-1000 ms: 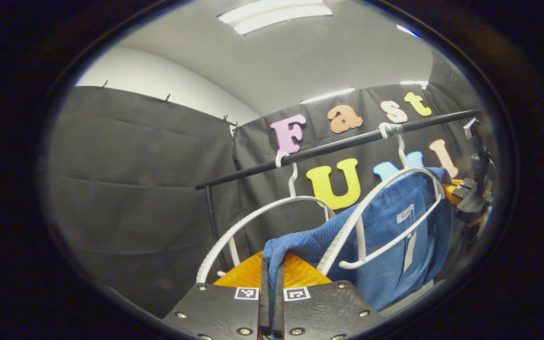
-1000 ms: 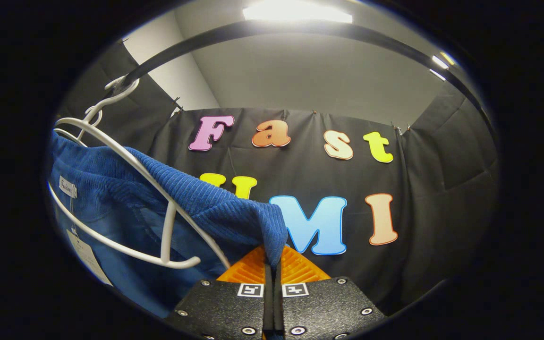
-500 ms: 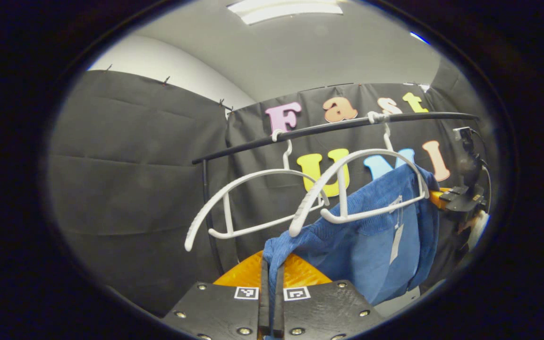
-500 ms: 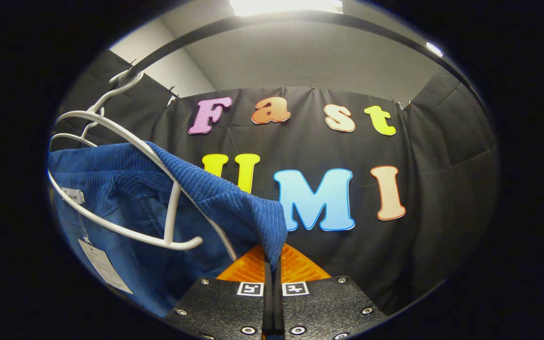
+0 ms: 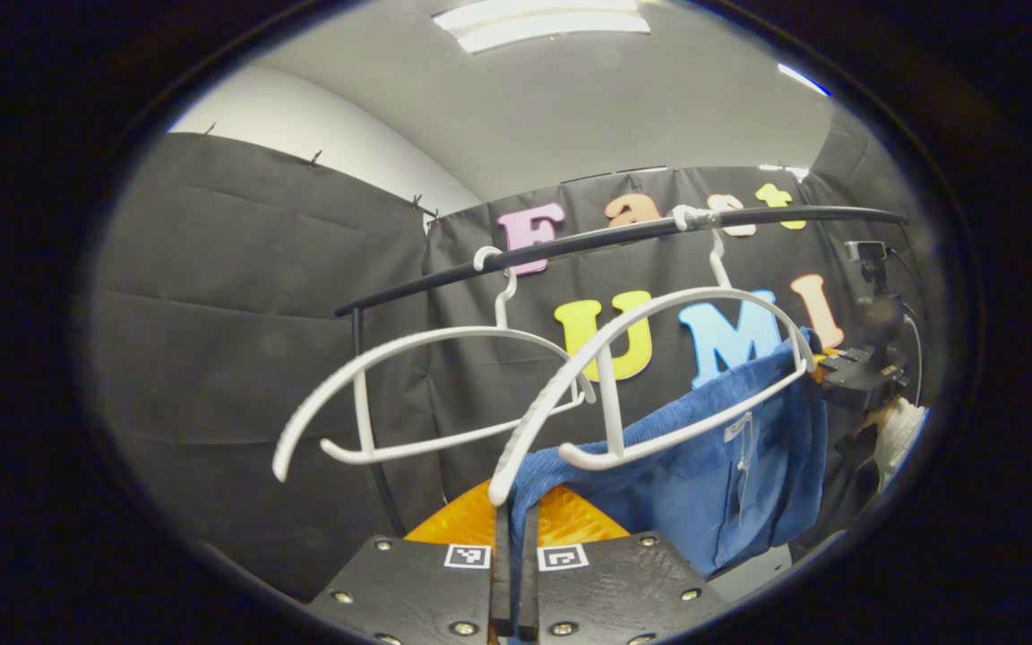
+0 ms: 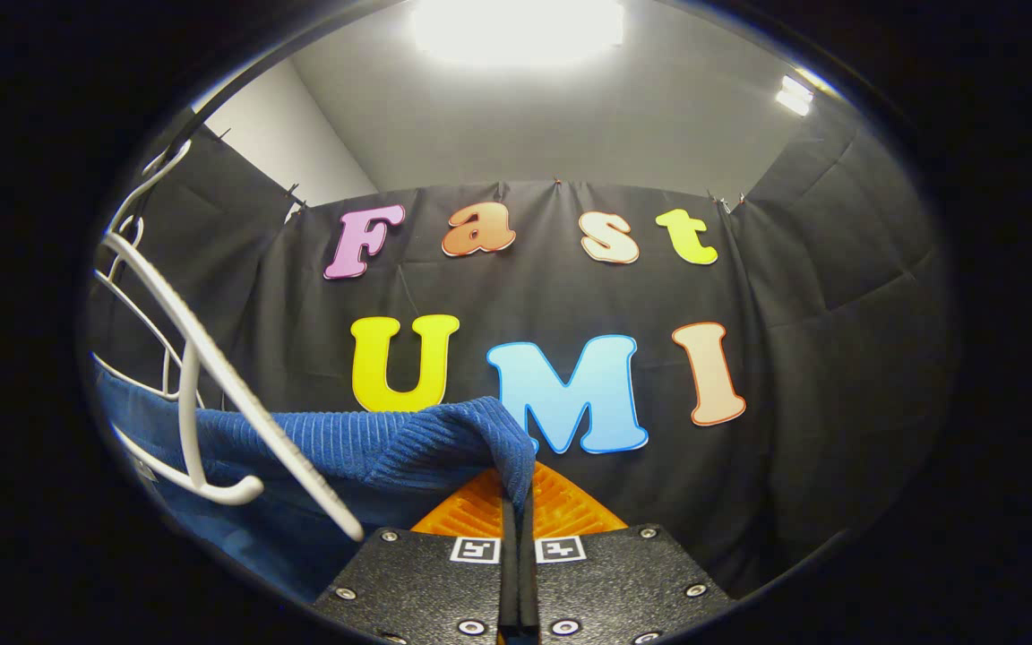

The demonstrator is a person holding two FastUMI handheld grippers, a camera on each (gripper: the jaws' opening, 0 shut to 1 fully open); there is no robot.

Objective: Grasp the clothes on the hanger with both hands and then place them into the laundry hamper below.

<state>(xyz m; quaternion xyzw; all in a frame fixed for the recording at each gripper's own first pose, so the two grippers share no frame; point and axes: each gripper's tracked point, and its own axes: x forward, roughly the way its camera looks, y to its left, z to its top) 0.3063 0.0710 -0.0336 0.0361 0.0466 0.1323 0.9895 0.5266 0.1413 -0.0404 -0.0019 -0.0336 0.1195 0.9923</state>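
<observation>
A blue ribbed garment [image 5: 704, 466] with a white tag hangs stretched between my two grippers, just below a white hanger [image 5: 659, 358]. My left gripper [image 5: 516, 511] is shut on one shoulder of it at the bottom of the left gripper view. In the right gripper view my right gripper [image 6: 516, 493] is shut on the other shoulder of the blue garment [image 6: 373, 448]. The white hanger [image 6: 211, 376] now stands bare at that view's left. The right gripper [image 5: 856, 376] and a hand holding it also show far right in the left gripper view.
A second, empty white hanger [image 5: 408, 376] hangs left of the first on a black rail [image 5: 606, 240]. The rail's black upright post [image 5: 371, 421] stands behind it. Black cloth walls close the booth on all sides.
Both grippers have moved down and pulled the garment off the hanger's arms. The hanger, which carried the cloth a second ago, now swings free above it.
</observation>
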